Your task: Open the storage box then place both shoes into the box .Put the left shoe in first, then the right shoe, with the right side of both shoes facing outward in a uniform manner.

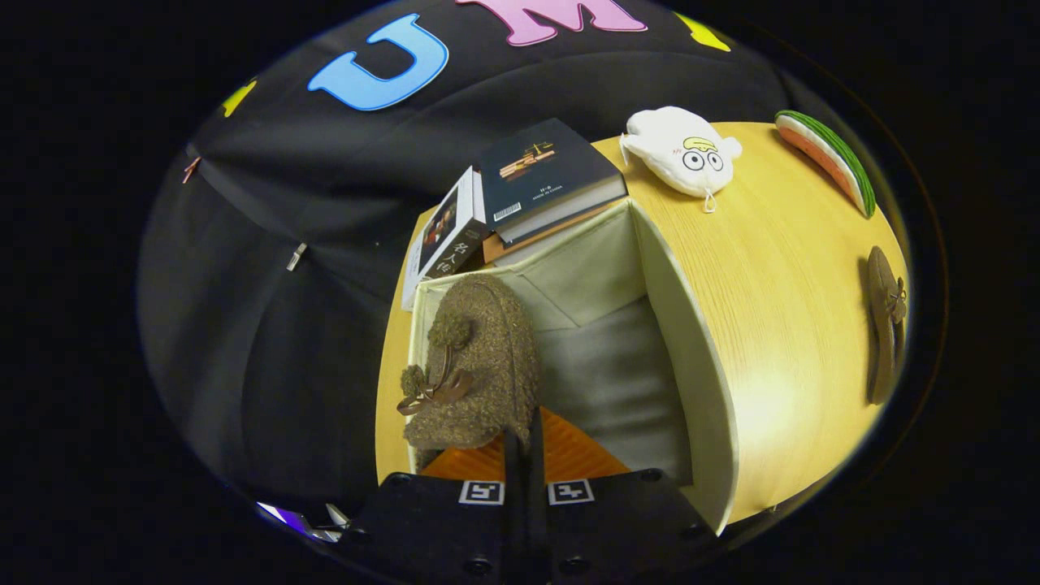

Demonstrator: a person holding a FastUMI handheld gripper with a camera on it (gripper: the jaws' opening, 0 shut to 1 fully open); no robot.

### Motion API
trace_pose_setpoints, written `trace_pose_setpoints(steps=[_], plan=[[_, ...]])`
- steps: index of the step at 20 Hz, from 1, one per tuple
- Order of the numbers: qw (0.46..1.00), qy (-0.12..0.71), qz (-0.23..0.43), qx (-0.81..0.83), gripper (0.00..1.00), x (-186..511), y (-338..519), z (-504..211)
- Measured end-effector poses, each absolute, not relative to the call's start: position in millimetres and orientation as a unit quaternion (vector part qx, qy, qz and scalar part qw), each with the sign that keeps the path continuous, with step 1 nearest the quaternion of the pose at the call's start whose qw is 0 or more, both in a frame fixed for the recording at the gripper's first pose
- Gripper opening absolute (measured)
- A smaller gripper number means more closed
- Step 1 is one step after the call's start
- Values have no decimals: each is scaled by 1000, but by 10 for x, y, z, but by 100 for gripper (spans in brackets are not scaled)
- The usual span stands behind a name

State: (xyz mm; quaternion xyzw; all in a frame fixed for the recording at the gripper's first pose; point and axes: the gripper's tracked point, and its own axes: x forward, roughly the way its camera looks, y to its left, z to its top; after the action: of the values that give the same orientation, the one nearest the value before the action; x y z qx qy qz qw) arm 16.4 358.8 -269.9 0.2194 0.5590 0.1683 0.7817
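The storage box [686, 325] stands open on the wooden table [780, 268], its pale lining and grey floor showing. A fuzzy brown shoe [479, 366] with a pom-pom bow is inside it, close against the box's left wall, toe pointing away from me. My gripper [524, 426] is shut on the near edge of this shoe, the fingers almost together over the box's near end. The second brown shoe [884, 325] lies on the table well to the right of the box, outside it.
A stack of books [544, 175] sits right behind the box, one more leaning at its left. A white plush toy [682, 150] and a watermelon-slice toy [829, 158] lie on the far table. The table edge drops off left of the box.
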Motion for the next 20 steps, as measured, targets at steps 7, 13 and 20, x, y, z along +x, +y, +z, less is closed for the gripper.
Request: trace_pose_setpoints(steps=[7,13,20], plan=[[752,577,205,246,48,120,3775,-2563],[796,494,251,243,98,316,3536,-1809],[891,382,202,140,98,478,1955,-1357]])
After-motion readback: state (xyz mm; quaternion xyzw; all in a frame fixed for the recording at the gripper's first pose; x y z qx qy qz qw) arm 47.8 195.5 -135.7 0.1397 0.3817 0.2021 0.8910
